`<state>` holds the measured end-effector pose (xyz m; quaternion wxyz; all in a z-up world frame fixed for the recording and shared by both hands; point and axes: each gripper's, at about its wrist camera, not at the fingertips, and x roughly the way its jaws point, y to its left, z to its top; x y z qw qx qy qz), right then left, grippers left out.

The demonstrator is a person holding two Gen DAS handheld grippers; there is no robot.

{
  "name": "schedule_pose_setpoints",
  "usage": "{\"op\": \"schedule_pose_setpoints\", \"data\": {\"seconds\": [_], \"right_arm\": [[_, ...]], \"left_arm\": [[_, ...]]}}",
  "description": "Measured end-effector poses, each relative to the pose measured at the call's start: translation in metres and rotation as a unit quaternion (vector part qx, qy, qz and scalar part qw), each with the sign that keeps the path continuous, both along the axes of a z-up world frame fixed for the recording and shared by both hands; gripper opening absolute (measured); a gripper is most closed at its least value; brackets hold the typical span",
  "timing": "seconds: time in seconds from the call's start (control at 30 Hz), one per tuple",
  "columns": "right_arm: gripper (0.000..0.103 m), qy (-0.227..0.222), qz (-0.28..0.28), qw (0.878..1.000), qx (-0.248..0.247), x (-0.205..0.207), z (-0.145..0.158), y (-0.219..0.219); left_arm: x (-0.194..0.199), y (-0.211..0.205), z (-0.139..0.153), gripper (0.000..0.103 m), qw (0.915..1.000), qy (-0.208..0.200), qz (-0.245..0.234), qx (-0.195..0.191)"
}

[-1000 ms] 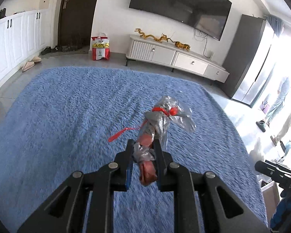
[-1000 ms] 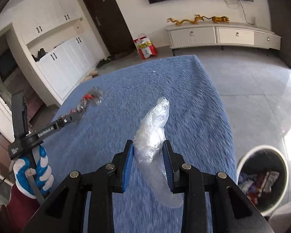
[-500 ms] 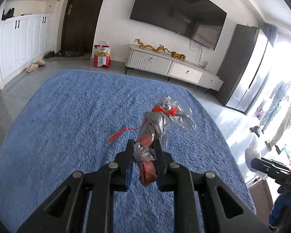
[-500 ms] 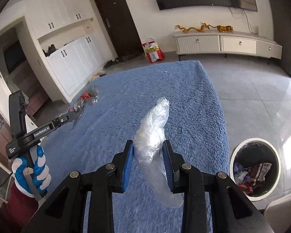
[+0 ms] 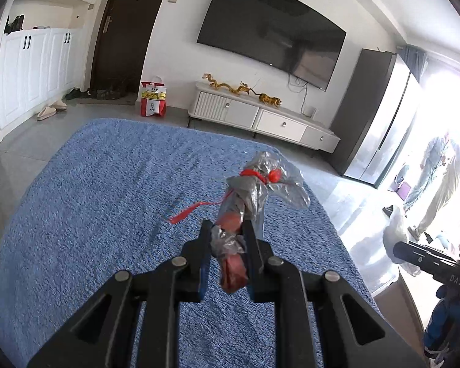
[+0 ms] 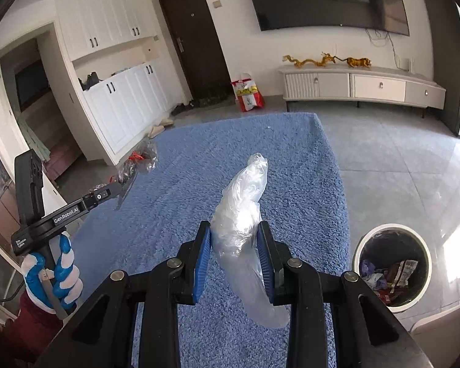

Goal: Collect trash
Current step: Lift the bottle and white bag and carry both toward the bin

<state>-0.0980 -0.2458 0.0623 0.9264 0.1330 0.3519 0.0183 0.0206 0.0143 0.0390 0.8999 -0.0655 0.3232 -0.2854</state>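
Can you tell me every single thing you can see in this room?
Crumpled grey plastic wrapper with red string: one, held up over the rug.
Clear rolled plastic bag: one, held up over the rug.
Round white trash bin: one, dark inside with trash, on the floor right of the rug.
Fluffy blue rug: one, mid-floor.
Red and white paper bag: one, by the dark door.
White TV cabinet: one, with golden figurines, under the black TV.
Left gripper: black, shut on the wrapper.
Right gripper: blue pads, shut on the bag.

Bin (image 6: 391, 265) right of rug (image 6: 230, 153)
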Motion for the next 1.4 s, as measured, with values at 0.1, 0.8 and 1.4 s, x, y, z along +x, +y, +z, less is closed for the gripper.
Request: {"op": "schedule_pose_setpoints", "data": {"seconds": [0.1,0.8,1.4], "right_arm": [[0.03,-0.005,-0.004,1.0,0.003,-0.006,0.005,-0.002],[0.03,-0.019,-0.041,0.999,0.006,-0.026,0.015,-0.027],[0.03,-0.024,-0.089,0.995,0.025,-0.045,0.012,-0.067]], "left_arm": [[-0.005,-0.001,0.001,0.017,1.0,-0.002,-0.003,-0.004],[-0.009,-0.033,0.01,0.017,0.9994,-0.004,-0.033,-0.002],[-0.009,-0.083,0.013,0.017,0.9974,-0.004,-0.069,0.02]]}}
